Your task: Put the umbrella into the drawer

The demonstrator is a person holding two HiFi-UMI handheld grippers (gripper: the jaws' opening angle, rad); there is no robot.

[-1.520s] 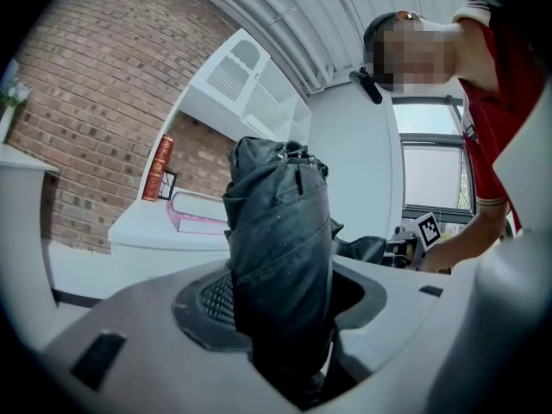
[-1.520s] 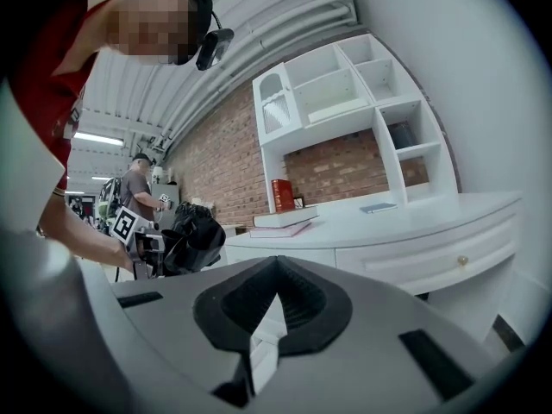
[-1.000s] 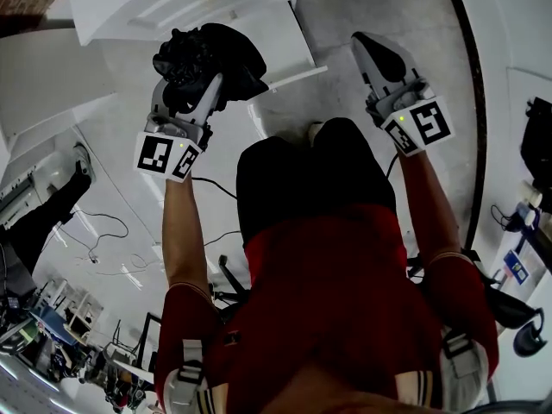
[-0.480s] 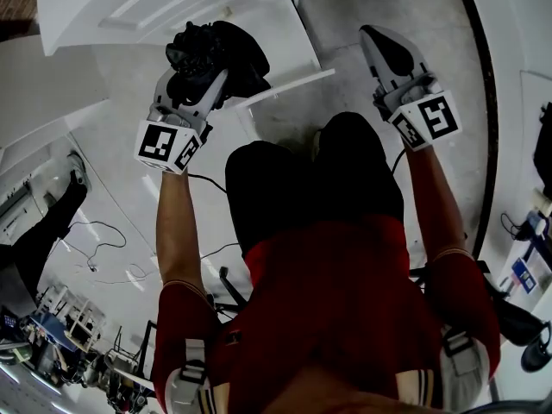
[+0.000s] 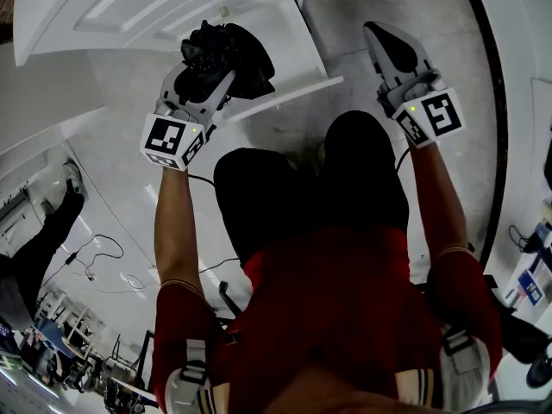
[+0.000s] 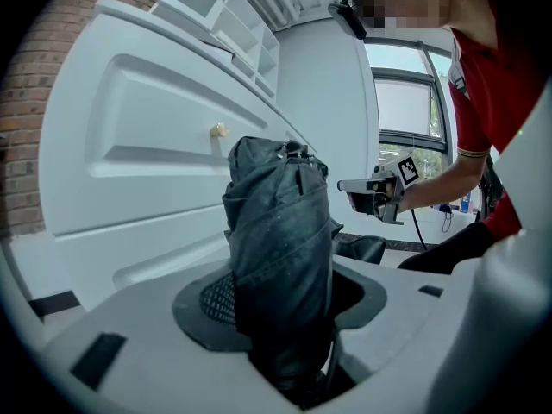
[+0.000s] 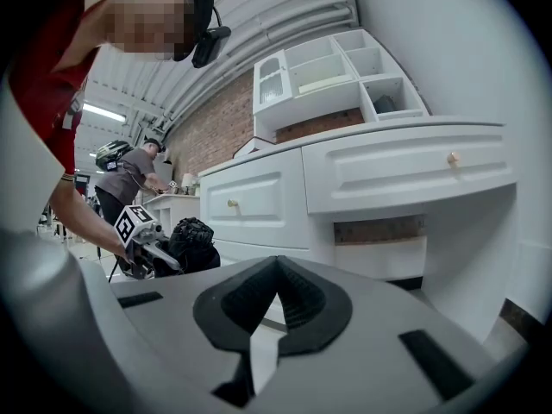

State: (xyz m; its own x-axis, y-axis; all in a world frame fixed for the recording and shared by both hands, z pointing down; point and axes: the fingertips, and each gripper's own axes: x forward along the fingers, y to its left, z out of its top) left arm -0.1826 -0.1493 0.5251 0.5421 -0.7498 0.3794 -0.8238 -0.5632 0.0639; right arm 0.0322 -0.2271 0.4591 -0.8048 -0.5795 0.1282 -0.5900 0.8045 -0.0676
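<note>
Only the pick-up is done: the left gripper (image 5: 209, 72) clamps the folded umbrella (image 5: 233, 52), upper middle of the head view, near the drawer (image 5: 147, 9) (apparently shut); the right gripper (image 5: 381, 38), jaws together, holds nothing; opening and stowing remain

count | umbrella (image 6: 280, 231) — 1 | hand-held grippers (image 5: 211, 63) (image 5: 388, 46) — 2 | drawer knobs (image 7: 228, 203) (image 7: 452, 158) — 2

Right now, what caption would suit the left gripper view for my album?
Left gripper holds a folded dark umbrella before a white drawer front, right gripper beyond.
</note>
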